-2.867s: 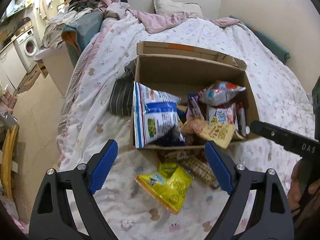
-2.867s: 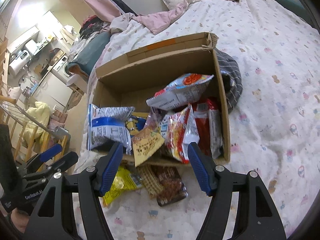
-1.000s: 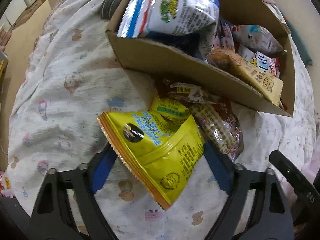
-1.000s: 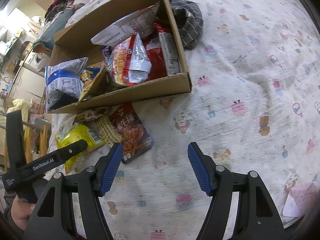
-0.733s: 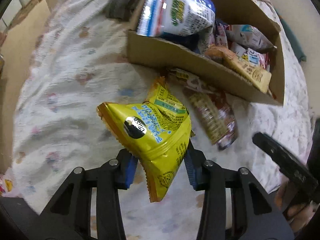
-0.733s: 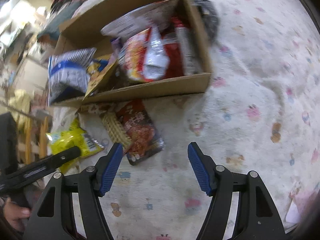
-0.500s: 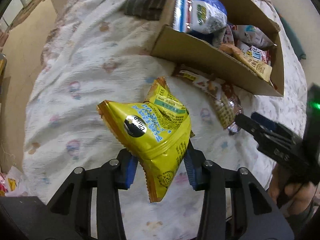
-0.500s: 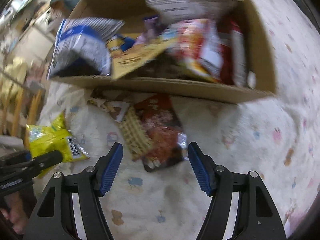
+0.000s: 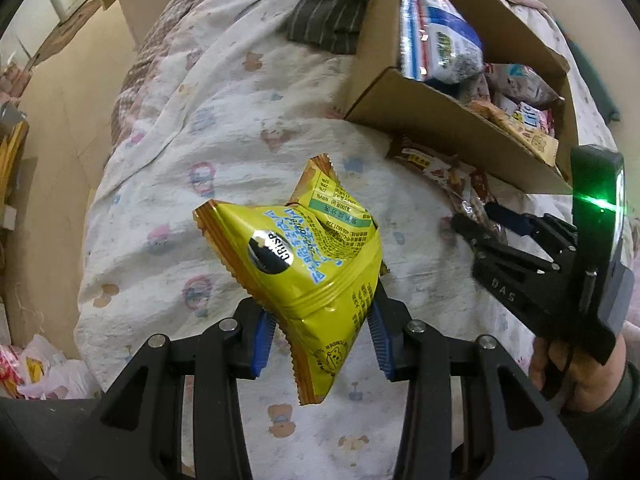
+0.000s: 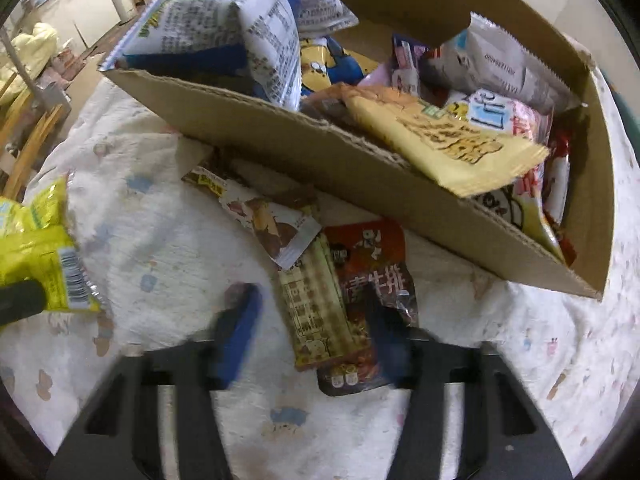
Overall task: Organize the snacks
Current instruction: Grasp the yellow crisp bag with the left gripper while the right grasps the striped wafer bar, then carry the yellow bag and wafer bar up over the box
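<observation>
My left gripper (image 9: 318, 336) is shut on the lower part of a yellow crisp bag (image 9: 304, 252), which hangs above the bed; the bag also shows in the right wrist view (image 10: 36, 256) at the left edge. My right gripper (image 10: 312, 324) points down over two flat packs in front of the cardboard box (image 10: 320, 152). One is a tan waffle-print pack (image 10: 316, 312), the other a red-brown pack (image 10: 376, 264). Its blurred jaws are closing with both packs between them, and the left pad still stands apart. A white-brown pack (image 10: 268, 220) lies beside them. The box (image 9: 440, 120) holds several snack bags.
The bed's printed sheet (image 9: 200, 160) drops off to bare floor on the left. A dark striped cloth (image 9: 332, 20) lies behind the box. Plastic bags (image 9: 36, 364) sit on the floor. A hand (image 9: 580, 368) holds the right gripper (image 9: 476, 220) near the box's front corner.
The left gripper closed on the yellow bag and lifted it off the sheet. The right gripper swung left to the packs before the box, and its jaws narrowed.
</observation>
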Demonstrator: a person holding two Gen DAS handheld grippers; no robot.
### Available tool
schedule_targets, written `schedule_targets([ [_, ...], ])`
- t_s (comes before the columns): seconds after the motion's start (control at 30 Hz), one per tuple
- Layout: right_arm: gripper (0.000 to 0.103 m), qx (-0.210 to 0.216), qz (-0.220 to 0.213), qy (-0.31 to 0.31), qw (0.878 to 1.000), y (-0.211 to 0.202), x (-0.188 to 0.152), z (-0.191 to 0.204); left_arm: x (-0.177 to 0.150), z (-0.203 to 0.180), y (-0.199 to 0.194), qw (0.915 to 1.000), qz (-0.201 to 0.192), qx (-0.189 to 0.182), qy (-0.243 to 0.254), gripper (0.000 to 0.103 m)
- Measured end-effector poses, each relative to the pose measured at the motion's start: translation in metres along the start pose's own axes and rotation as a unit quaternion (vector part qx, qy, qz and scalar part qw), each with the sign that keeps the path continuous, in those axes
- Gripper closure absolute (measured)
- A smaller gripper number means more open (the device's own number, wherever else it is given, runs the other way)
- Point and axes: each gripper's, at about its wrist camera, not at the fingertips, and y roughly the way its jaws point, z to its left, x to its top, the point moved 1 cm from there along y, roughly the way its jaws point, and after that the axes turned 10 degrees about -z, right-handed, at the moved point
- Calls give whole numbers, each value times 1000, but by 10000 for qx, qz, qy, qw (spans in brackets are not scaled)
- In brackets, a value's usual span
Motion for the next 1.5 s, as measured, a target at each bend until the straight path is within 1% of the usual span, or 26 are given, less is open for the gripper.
schedule_targets([
  [0.03, 72, 119, 9, 71, 9999, -2, -2, -2, 0, -4, 1, 10000, -9, 13, 48, 66],
  [0.23, 73, 492, 106, 563, 9971, -20, -21, -24, 2, -22, 3, 9999, -2, -41, 152, 66],
  [0.43, 73, 636, 88, 919, 9937, -42, -44, -47, 5, -38, 6, 9995, -71, -12, 310, 66],
  [0.53, 73, 686, 18, 1099, 9916, -57, -55, -60, 5, -42, 10, 9993, -77, 42, 364, 66],
  [0.63, 73, 760, -74, 1274, 9889, -71, -64, -73, 5, -45, 16, 9989, -76, 191, 428, 66],
  [0.73, 73, 889, -166, 1489, 9847, -82, -74, -81, 4, -44, 16, 9992, -62, 165, 361, 66],
  [0.87, 73, 1083, -363, 1739, 9781, -103, -83, -90, 3, -47, 4, 9987, -235, 166, 420, 66],
  [1.1, 73, 1358, -813, 1895, 9690, -127, -64, -77, 5, -56, -33, 9954, -742, 68, 599, 66],
  [1.2, 73, 1433, -1018, 1966, 9646, -142, -55, -83, 13, -60, -44, 9933, -950, -60, 658, 66],
  [1.3, 73, 1444, -1213, 2082, 9597, -146, -33, -88, 31, -64, -53, 9906, -1159, -33, 723, 66],
  [1.37, 73, 1403, -1343, 2106, 9581, -148, -16, -91, 49, -68, -61, 9891, -1298, -96, 693, 66],
  [1.5, 73, 1292, -1588, 2107, 9559, -153, 15, -106, 80, -80, -72, 9842, -1573, -121, 807, 66],
])
